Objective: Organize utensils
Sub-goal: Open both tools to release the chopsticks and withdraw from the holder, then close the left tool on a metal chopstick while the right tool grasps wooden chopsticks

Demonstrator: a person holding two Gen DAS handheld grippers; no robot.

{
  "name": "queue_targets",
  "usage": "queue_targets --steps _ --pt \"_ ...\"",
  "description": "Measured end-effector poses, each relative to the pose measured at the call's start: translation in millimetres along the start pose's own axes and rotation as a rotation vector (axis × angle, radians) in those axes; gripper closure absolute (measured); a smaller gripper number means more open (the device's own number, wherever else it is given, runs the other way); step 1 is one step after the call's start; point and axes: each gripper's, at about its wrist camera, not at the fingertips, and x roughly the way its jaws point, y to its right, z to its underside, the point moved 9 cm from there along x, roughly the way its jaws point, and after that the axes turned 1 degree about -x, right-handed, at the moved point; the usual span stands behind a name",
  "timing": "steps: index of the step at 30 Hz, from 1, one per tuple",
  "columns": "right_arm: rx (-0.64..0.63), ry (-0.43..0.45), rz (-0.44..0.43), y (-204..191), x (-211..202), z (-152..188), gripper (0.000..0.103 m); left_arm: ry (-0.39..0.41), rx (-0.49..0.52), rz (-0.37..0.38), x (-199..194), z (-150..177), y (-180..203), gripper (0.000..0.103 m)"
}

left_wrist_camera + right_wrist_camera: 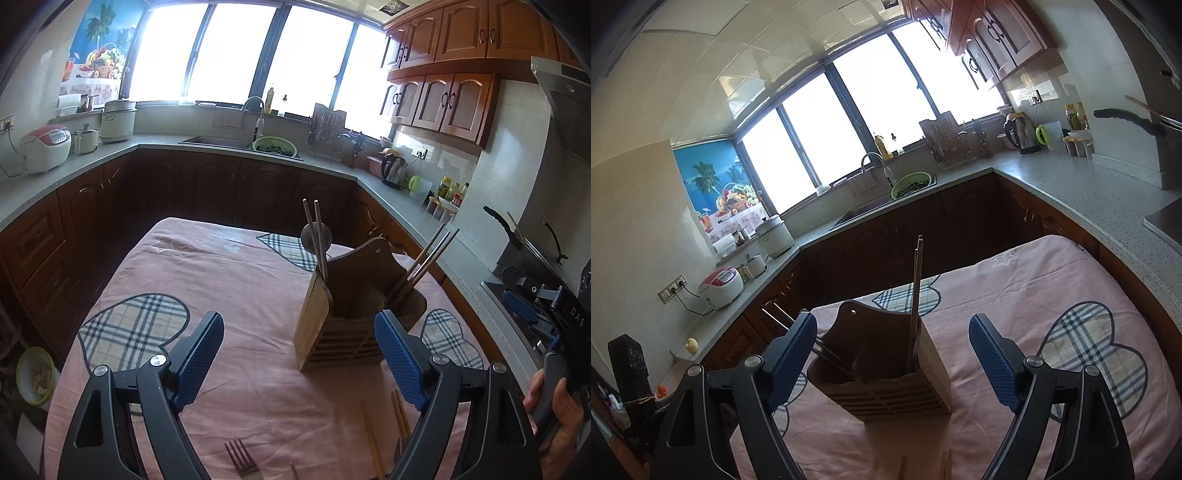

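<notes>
Right now we are holding both the left gripper (299,354) and the right gripper (894,358) spread wide and gripping nothing, each hovering just before the wooden utensil holder (343,317). Chopsticks (319,236) are standing inside it, while a fork (242,459) is lying nearer us than the holder.

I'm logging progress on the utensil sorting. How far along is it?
Partly done. Chopsticks already stand in the wooden holder. Nothing is in hand: the left gripper and the right gripper are both open. A fork and loose chopsticks remain on the tablecloth.
</notes>
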Motion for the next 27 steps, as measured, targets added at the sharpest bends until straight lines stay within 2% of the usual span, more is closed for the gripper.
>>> queue_targets --steps 13,19,27 --pt "-0.018 -0.062 0.063 4.7 -62.3 69.1 0.014 -0.100 0.017 -0.007 -72.4 64.1 -4.0 0.019" --pt "-0.010 -0.085 0.076 8.0 -79.0 93.8 0.014 -0.139 0.013 -0.004 -83.9 81.1 -7.3 0.019" --pt "0.009 -0.154 0.098 20.3 -76.9 126.6 0.014 -0.210 0.008 -0.018 -71.5 96.7 -7.4 0.020"
